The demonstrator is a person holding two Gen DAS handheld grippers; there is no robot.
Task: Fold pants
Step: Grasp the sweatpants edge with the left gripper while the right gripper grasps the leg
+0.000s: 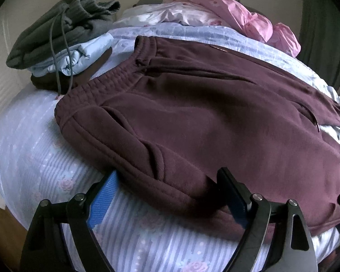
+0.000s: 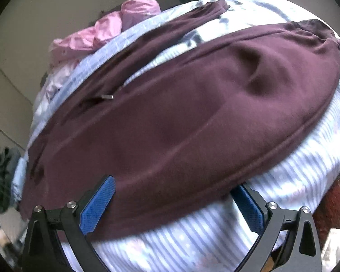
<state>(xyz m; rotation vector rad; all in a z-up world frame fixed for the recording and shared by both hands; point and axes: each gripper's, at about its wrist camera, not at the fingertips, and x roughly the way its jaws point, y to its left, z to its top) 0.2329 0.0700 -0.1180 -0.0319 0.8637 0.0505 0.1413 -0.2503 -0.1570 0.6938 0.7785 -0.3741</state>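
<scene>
Maroon sweatpants (image 1: 192, 113) lie spread flat on a bed with a blue striped floral sheet (image 1: 45, 158). The elastic waistband is at the left, the legs run to the right. My left gripper (image 1: 170, 188) is open, with its fingers on either side of the near hem edge by the hip pocket. In the right wrist view the pants (image 2: 181, 117) fill the middle, with both legs stretching away. My right gripper (image 2: 176, 195) is open, with its blue pads straddling the near edge of the near leg.
A stack of folded clothes, grey pants with a drawstring (image 1: 63, 27) on top, sits at the bed's far left. Pink and white bedding (image 1: 238, 9) is bunched at the back. The bed edge drops off near both grippers.
</scene>
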